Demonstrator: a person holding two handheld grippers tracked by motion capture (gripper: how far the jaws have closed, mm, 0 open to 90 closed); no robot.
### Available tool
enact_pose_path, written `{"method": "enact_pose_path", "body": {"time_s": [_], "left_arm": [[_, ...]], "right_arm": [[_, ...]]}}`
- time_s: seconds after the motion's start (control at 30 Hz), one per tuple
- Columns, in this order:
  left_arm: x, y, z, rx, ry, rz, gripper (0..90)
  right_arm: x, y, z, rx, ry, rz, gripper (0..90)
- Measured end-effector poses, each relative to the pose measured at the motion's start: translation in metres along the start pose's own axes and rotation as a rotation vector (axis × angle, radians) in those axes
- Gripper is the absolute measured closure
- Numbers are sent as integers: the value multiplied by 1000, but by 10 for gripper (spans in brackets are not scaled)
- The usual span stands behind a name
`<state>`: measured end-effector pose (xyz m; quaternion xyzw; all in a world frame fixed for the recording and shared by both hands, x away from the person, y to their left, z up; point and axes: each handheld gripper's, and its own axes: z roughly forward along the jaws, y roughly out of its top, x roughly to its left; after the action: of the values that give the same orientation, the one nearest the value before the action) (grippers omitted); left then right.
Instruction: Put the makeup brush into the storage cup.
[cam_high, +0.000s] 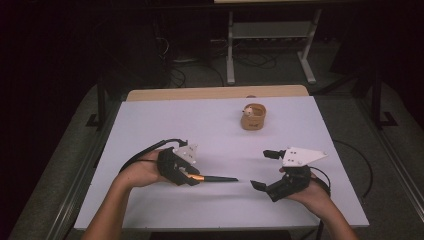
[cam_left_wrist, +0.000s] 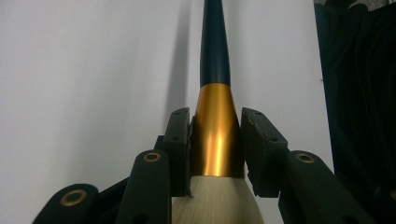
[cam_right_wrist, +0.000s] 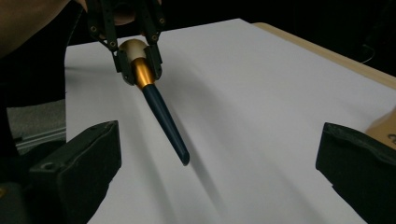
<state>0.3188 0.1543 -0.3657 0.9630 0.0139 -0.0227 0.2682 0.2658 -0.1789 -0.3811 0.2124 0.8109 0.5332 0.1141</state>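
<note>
1. White rectangular table (cam_high: 150, 120) with a pale wooden far edge, dark room and grey floor around.
2. At the left, left gripper (cam_high: 192, 176) clamped on the gold metal collar of a slim brush-like tool with a dark blue tapering handle (cam_high: 218, 178), handle pointing right, just above the tabletop.
3. Farther back, mid-table, small tan round container (cam_high: 253, 118).
4. At the right, right gripper (cam_high: 266, 170) with jaws wide apart, nothing between them, facing the handle's tip.
</note>
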Motion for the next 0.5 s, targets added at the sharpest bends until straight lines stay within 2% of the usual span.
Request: {"method": "enact_pose_path", "body": {"time_s": [0.33, 0.4, 0.5], "left_arm": [[-3, 6, 4, 15, -15, 24, 647], [-5, 6, 5, 12, -16, 18, 647], [-6, 7, 5, 22, -17, 32, 647]], "right_arm": [[3, 12, 15, 42, 59, -35, 0], [3, 15, 20, 53, 79, -41, 0], [4, 18, 25, 83, 99, -40, 0]]}}
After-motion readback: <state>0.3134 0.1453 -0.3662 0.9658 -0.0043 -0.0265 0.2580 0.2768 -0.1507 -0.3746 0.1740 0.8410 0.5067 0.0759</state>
